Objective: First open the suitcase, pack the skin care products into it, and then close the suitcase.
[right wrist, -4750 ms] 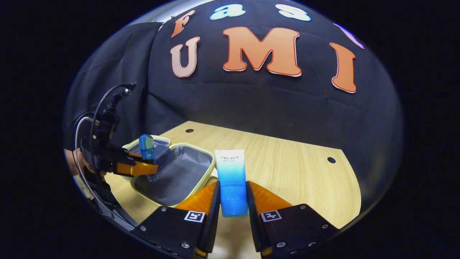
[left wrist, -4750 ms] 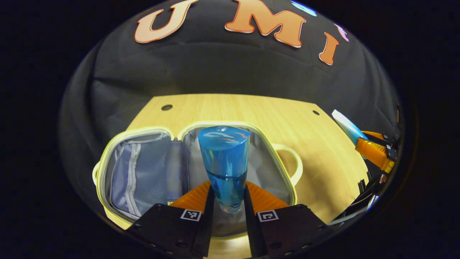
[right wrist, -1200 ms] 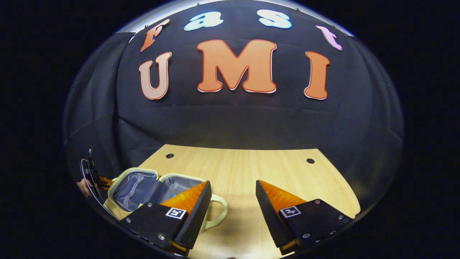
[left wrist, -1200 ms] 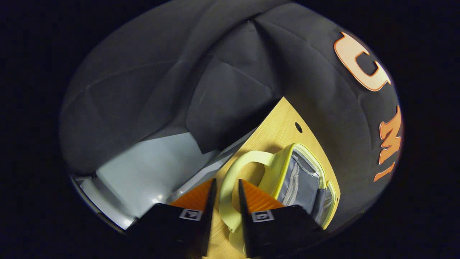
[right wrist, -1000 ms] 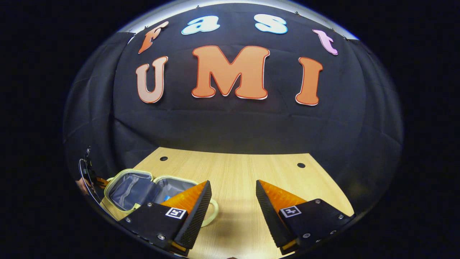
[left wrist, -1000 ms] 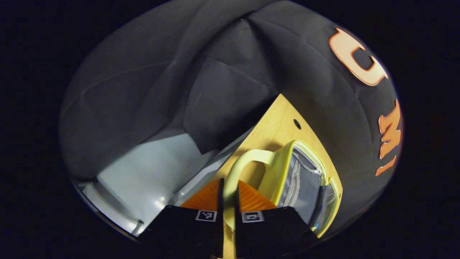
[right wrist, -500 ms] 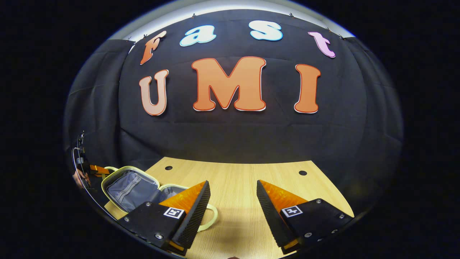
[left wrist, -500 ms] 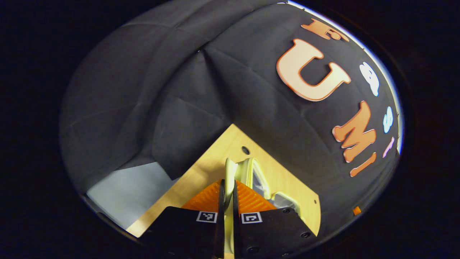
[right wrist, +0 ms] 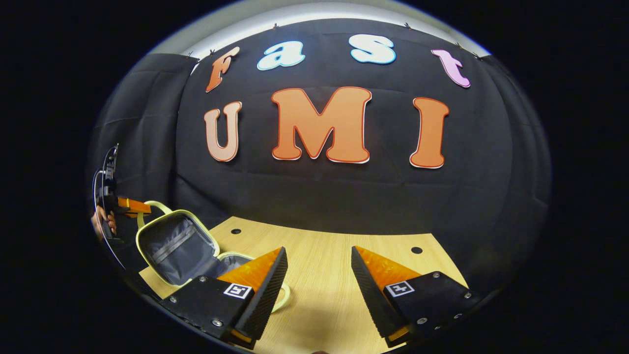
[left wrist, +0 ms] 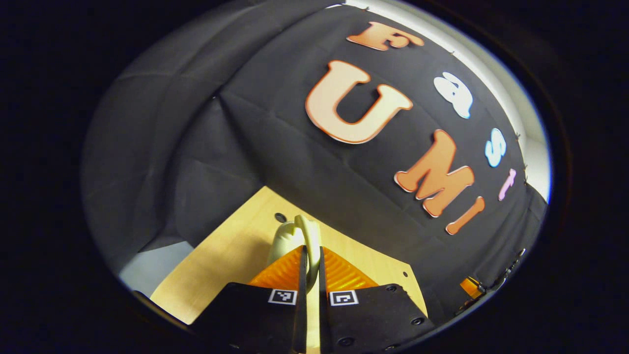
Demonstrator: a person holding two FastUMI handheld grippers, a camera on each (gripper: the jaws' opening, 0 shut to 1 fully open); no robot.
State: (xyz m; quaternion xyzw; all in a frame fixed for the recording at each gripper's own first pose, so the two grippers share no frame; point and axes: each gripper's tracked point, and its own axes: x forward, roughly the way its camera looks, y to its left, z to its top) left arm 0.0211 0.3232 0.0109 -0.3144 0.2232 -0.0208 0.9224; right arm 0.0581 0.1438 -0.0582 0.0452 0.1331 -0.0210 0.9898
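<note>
One suitcase (right wrist: 177, 246) on the worktop (right wrist: 324, 275), and we've got its lid half tilted up by one pale handle (left wrist: 308, 241), with the left gripper (left wrist: 309, 275) jaws pinched tight on it. Our right gripper (right wrist: 318, 290) hangs over bare wood beside the case, jaws wide with nothing between them. Second handle (right wrist: 282, 297) lies flat.

One suitcase (right wrist: 177, 248) sits at the table's (right wrist: 324, 265) left edge, with two handles (right wrist: 147, 209). Two grippers: the left (left wrist: 309, 275) and the right (right wrist: 318, 275). One hand (right wrist: 103, 221). Two holes (right wrist: 416, 250) mark the table's far corners.
</note>
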